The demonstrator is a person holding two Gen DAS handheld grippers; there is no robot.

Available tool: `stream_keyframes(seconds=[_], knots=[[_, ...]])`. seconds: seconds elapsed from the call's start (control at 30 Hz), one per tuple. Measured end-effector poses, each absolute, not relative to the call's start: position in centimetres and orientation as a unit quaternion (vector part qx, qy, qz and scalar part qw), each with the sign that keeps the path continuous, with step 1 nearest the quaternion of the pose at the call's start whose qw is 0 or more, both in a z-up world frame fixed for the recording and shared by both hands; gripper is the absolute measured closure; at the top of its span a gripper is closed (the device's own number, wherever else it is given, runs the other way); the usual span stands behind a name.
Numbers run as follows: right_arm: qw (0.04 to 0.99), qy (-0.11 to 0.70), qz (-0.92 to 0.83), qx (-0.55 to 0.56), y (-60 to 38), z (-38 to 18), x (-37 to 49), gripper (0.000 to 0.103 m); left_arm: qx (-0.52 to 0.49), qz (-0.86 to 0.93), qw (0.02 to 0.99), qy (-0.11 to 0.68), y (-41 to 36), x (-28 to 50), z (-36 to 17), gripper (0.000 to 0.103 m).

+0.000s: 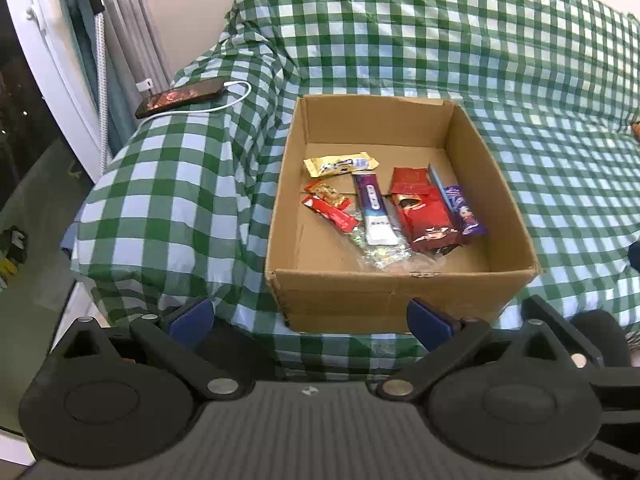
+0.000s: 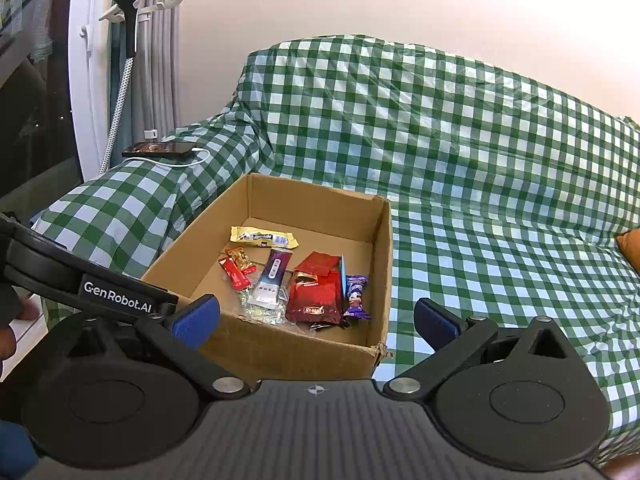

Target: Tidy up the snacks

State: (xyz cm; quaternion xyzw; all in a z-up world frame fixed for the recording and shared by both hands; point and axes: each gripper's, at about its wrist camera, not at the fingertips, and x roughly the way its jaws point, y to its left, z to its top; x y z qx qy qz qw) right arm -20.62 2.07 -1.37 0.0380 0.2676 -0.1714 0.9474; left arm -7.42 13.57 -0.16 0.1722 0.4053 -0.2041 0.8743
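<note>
the snacks [image 1: 384,208] lay gathered on the floor of the cardboard box [image 1: 392,296], which sat on the checked sofa cover [image 1: 440,40], so i judged the sorting nearly done. i held the left gripper [image 1: 310,320] and right gripper [image 2: 316,318] before the near wall, jaws spread and empty. open cover lay to the right.

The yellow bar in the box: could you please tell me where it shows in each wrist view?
Left wrist: the yellow bar lies just above centre, at the back of the snacks inside the box.
Right wrist: it lies left of centre, again rearmost.
Shared landmark: the phone on the armrest, upper left.
</note>
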Motion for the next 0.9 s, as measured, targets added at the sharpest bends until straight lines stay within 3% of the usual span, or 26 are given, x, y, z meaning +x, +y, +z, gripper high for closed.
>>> stream_keyframes(seconds=[0.9], knots=[[0.946, 0.270, -0.173, 0.040, 1.76, -1.45, -20.80, 0.000, 0.176, -0.199, 0.878, 0.399, 13.55, -7.50, -0.22, 0.000]])
